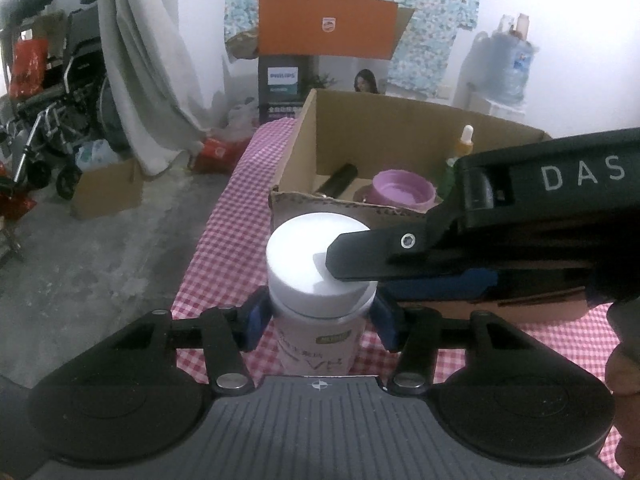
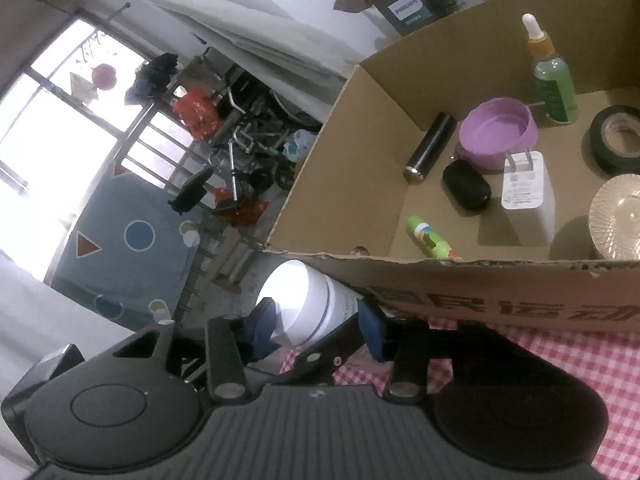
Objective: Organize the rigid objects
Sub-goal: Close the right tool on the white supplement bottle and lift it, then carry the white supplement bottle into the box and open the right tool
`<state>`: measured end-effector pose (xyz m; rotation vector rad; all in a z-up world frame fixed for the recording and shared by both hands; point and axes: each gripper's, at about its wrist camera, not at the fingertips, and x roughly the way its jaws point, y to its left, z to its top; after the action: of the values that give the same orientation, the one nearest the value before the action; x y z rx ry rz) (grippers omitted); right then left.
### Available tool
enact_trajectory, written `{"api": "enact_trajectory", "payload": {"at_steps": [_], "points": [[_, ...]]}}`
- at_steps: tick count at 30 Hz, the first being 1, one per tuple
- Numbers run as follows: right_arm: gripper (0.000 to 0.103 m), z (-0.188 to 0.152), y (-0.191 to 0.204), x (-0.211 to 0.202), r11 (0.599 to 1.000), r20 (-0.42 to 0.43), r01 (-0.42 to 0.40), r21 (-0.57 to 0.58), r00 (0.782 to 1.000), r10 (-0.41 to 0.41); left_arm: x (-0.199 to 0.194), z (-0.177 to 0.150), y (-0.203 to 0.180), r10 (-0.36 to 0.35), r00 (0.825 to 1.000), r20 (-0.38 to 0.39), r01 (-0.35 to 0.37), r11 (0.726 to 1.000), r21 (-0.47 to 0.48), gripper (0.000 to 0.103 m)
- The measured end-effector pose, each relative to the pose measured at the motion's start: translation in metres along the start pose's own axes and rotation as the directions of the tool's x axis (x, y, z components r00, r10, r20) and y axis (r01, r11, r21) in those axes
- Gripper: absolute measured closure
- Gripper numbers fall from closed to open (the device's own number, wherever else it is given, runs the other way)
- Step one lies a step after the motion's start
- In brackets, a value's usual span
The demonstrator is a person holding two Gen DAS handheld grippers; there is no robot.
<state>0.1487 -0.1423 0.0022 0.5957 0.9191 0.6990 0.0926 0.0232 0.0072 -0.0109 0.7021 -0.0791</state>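
A bottle with a white lid [image 1: 304, 248] and a pink label stands on the red-checked cloth [image 1: 224, 240], just in front of an open cardboard box [image 1: 352, 204]. My left gripper [image 1: 320, 320] is shut on its neck, with a blue pad on each side below the lid. My right gripper [image 1: 360, 276] comes in from the right, one black finger lying across the lid's top. In the right wrist view its blue pads press the lid [image 2: 296, 292] from both sides, so my right gripper [image 2: 318, 324] is shut on it. A finger of the left gripper [image 2: 320, 354] shows beneath.
The box [image 2: 480, 292] holds a purple bowl [image 2: 496, 132], a green dropper bottle [image 2: 554, 84], a black cylinder [image 2: 430, 146], a white charger [image 2: 528, 192], a tape roll [image 2: 618, 136] and more. Off the table's left edge are a wheelchair [image 1: 60, 120] and a floor box [image 1: 108, 188].
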Motion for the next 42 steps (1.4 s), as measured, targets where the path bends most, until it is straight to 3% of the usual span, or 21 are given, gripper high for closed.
{"api": "enact_trajectory", "payload": {"at_steps": [11, 18, 23, 28, 35, 42], "points": [[0.055, -0.007, 0.014, -0.021, 0.999, 0.002, -0.038, -0.026, 0.999, 0.038, -0.028, 0.003, -0.007, 0.038, 0.999, 0.017, -0.038, 0.999, 0.012, 0.050], [0.054, -0.005, 0.050, -0.067, 0.988, 0.078, -0.089, -0.125, 0.992, 0.100, -0.078, 0.025, -0.025, 0.064, 0.986, 0.151, -0.071, 0.997, 0.039, 0.050], [0.054, 0.014, 0.071, -0.115, 0.974, 0.162, -0.061, -0.218, 0.982, 0.098, -0.096, 0.058, -0.052, 0.017, 0.967, 0.253, -0.035, 0.997, 0.065, 0.050], [0.054, 0.043, 0.069, -0.158, 0.972, 0.229, 0.007, -0.235, 0.972, 0.049, -0.091, 0.090, -0.085, -0.085, 0.950, 0.301, 0.059, 0.994, 0.096, 0.050], [0.054, 0.080, 0.028, -0.190, 0.980, 0.264, 0.126, -0.153, 0.961, -0.082, -0.044, 0.119, -0.130, -0.240, 0.947, 0.214, 0.213, 0.967, 0.141, 0.050], [0.054, 0.094, -0.038, -0.179, 0.984, 0.190, 0.177, -0.010, 0.967, -0.172, 0.018, 0.113, -0.157, -0.310, 0.950, 0.038, 0.302, 0.943, 0.138, 0.050]]}}
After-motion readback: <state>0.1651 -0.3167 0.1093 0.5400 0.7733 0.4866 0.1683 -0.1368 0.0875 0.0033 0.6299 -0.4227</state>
